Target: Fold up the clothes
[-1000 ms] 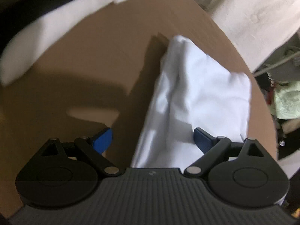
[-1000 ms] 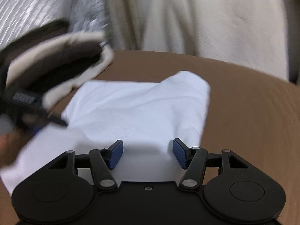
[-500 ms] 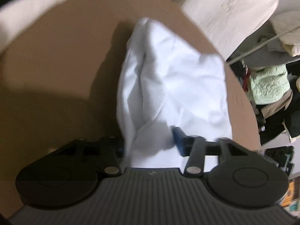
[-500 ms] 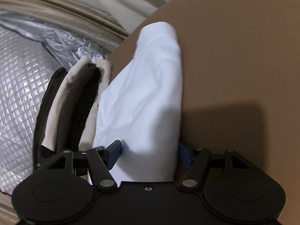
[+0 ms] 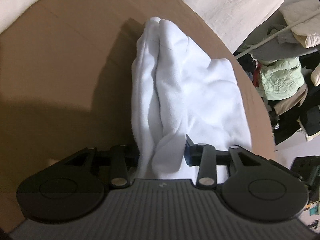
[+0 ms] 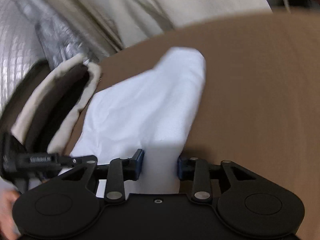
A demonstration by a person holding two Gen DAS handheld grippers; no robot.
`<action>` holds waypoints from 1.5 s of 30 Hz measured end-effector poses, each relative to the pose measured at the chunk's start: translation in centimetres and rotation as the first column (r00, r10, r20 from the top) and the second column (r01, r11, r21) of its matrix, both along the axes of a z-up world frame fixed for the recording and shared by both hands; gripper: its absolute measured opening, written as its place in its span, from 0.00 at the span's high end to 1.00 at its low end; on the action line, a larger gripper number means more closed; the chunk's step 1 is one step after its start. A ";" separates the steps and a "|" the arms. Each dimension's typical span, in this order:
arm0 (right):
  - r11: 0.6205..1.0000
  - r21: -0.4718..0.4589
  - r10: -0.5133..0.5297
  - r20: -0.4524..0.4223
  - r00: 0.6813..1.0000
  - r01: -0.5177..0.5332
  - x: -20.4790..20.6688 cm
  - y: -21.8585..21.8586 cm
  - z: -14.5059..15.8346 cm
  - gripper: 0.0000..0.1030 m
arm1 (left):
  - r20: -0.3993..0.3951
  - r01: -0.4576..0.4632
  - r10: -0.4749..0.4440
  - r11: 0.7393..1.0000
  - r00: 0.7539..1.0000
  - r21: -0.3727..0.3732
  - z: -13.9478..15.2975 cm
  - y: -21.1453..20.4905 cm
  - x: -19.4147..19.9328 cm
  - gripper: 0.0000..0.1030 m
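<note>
Left gripper (image 5: 162,153) clamped on a bunched fold of the white garment (image 5: 186,92); right gripper (image 6: 160,163) likewise closed on a flat fold. Long axis straight away over the brown tabletop (image 5: 60,64). Bare room leftward; table edge close right. Clothes pile (image 5: 280,80) in left view only; person's sleeve (image 6: 52,108) in right.

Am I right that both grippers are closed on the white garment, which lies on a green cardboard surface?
Not quite: the cardboard surface is brown, not green, as both wrist views show. The rest holds: the left gripper and the right gripper are each closed on a bunched part of the white garment.
</note>
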State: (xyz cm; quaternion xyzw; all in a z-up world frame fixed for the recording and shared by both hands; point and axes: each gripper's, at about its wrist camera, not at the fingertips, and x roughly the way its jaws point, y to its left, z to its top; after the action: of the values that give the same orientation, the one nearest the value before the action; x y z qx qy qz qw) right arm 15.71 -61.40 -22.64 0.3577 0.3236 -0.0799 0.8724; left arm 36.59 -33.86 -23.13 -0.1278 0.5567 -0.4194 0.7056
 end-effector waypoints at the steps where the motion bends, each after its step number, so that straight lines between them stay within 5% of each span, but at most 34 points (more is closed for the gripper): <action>1: 1.000 0.021 -0.002 0.007 1.000 0.002 0.0 -0.2 -0.1 0.58 | -0.005 0.004 -0.004 1.000 1.000 -0.003 0.0 0.0 0.2 0.58; 3: 1.000 0.018 0.006 0.012 1.000 -0.006 0.4 -0.1 -0.2 0.55 | -0.013 0.006 -0.006 1.000 1.000 -0.009 -0.3 -0.1 0.5 0.57; 7: 0.999 0.003 0.034 0.025 0.999 -0.034 1.3 -0.3 -0.7 0.52 | -0.070 -0.061 0.058 0.997 0.996 -0.054 -0.8 -0.2 0.9 0.69; 10: 0.998 -0.007 0.056 0.042 0.998 -0.055 1.6 -0.8 -1.1 0.54 | 0.039 -0.029 0.029 1.000 0.999 -0.009 0.7 -0.9 0.0 0.71; 13: 0.987 -0.140 0.091 0.062 0.994 -0.081 1.6 0.5 0.0 0.68 | 0.148 -0.005 0.000 0.999 0.989 0.036 2.4 -1.7 -1.1 0.72; 18: 0.945 -0.313 0.164 0.191 0.968 -0.098 0.3 3.2 4.3 0.70 | 0.249 -0.005 0.004 1.000 0.968 0.004 5.7 -0.5 -1.8 0.72; 22: 0.949 -0.300 0.162 0.187 0.969 -0.101 0.4 2.8 4.8 0.70 | 0.208 -0.036 0.042 0.999 0.977 -0.032 5.5 0.1 -0.7 0.72; 27: 0.979 -0.185 0.103 0.068 0.992 -0.089 1.9 1.6 1.4 0.68 | 0.179 -0.015 -0.002 0.996 0.984 0.093 2.6 -1.9 -0.1 0.72; 35: 0.963 -0.263 0.093 0.126 0.988 -0.057 1.5 2.5 1.5 0.68 | 0.316 0.010 -0.065 0.985 0.947 0.172 3.2 -3.7 -1.2 0.72; 39: 0.950 -0.311 0.093 0.162 0.982 -0.039 1.4 3.3 2.0 0.70 | 0.271 -0.006 -0.032 0.990 0.962 0.139 2.9 -2.7 -0.9 0.72; 45: 0.870 -0.493 0.164 0.220 0.962 -0.036 0.6 8.3 6.8 0.72 | 0.294 -0.054 0.027 0.995 0.955 0.082 5.3 -0.7 -1.3 0.72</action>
State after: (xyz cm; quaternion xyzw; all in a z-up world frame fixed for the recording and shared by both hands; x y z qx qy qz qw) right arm 16.30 -53.13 -15.84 0.1181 0.1966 -0.0660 0.9711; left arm 35.33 -34.61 -17.80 -0.0441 0.4618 -0.3938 0.7935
